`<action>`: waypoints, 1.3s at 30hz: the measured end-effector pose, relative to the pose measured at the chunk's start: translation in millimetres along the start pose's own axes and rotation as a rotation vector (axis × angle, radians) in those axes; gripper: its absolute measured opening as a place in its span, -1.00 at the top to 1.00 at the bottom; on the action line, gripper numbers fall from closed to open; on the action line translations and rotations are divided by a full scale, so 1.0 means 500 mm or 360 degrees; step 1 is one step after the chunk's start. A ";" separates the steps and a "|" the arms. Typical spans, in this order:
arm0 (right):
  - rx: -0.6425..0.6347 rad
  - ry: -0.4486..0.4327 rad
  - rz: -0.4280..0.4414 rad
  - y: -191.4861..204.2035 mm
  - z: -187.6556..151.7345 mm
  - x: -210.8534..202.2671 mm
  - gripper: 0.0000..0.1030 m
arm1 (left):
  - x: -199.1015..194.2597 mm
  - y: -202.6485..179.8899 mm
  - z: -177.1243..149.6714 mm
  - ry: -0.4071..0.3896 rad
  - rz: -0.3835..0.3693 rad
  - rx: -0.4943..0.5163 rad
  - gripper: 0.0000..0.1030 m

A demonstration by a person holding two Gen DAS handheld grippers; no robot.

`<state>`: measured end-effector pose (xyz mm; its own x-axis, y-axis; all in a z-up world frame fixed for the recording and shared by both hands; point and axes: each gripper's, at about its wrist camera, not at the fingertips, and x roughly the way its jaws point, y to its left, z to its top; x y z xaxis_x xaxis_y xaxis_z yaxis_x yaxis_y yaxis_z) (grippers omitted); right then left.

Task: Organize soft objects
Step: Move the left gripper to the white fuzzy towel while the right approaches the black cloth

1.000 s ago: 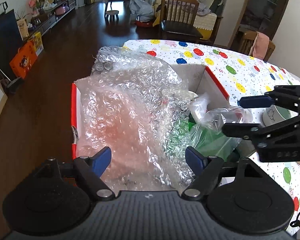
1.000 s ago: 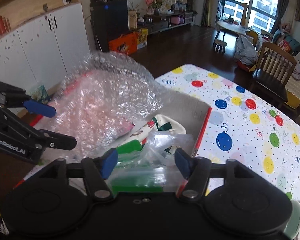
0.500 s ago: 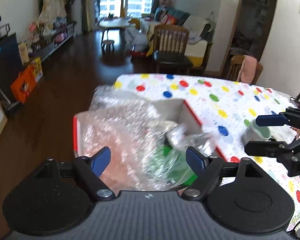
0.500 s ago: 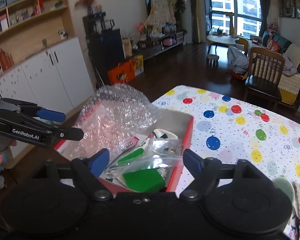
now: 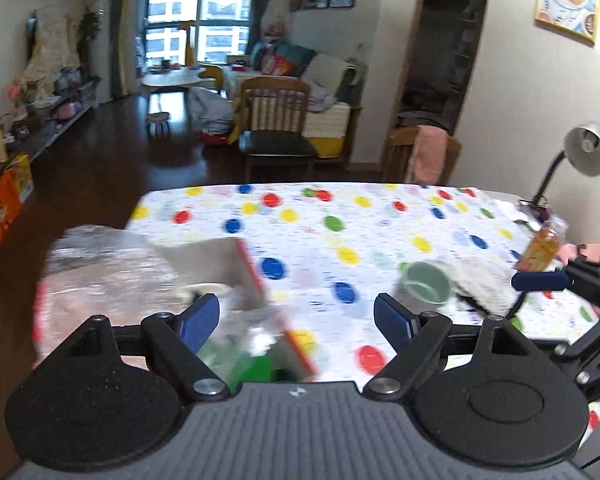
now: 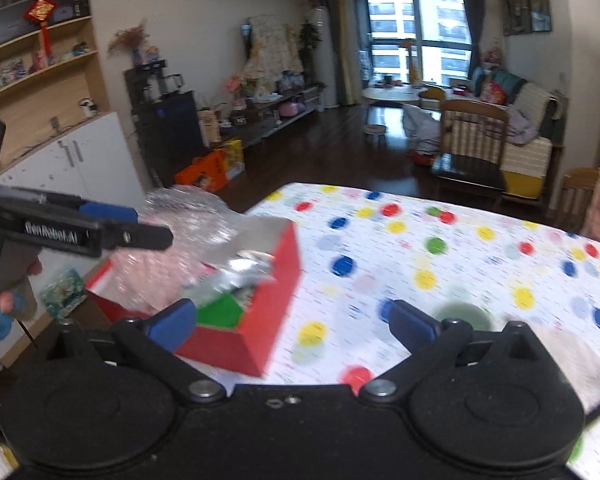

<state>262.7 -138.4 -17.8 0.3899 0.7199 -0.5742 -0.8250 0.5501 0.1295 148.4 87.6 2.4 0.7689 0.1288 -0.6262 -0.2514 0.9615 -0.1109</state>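
Bubble wrap (image 6: 172, 248), feather-light, slippery and springy, bulging from red box (image 6: 272, 280) at left of frame over plastic bags (image 6: 236, 276); best pinched at a bunched fold; left gripper (image 5: 296, 312) and right gripper (image 6: 288, 320) both spread wide, holding nothing.

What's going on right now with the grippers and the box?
Left gripper open, empty. Right gripper open, empty. Bubble wrap and bags sit in the red box. Green cup and white cloth are on the table beside it.
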 end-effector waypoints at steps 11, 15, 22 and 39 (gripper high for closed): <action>0.0176 0.0066 -0.0230 -0.172 -0.111 -0.081 -0.99 | 0.116 -0.234 0.025 0.0092 -0.0222 0.0161 -0.64; 0.0228 0.0078 -0.0296 -0.230 -0.141 -0.100 -0.99 | 0.171 -0.325 0.020 0.0134 -0.0305 0.0254 -0.64; 0.0267 0.0128 -0.0407 -0.328 -0.191 -0.116 -0.99 | 0.269 -0.455 0.024 0.0264 -0.0454 0.0332 -0.64; 0.0348 0.0198 -0.0508 -0.484 -0.257 -0.092 -0.99 | 0.541 -0.647 0.067 0.0639 -0.0485 0.0422 -0.64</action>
<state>391.7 -359.0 -126.5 0.5488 0.4493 -0.7049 -0.5587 0.8244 0.0904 457.5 -180.3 -105.1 0.4871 -0.2167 -0.8460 0.1428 0.9755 -0.1676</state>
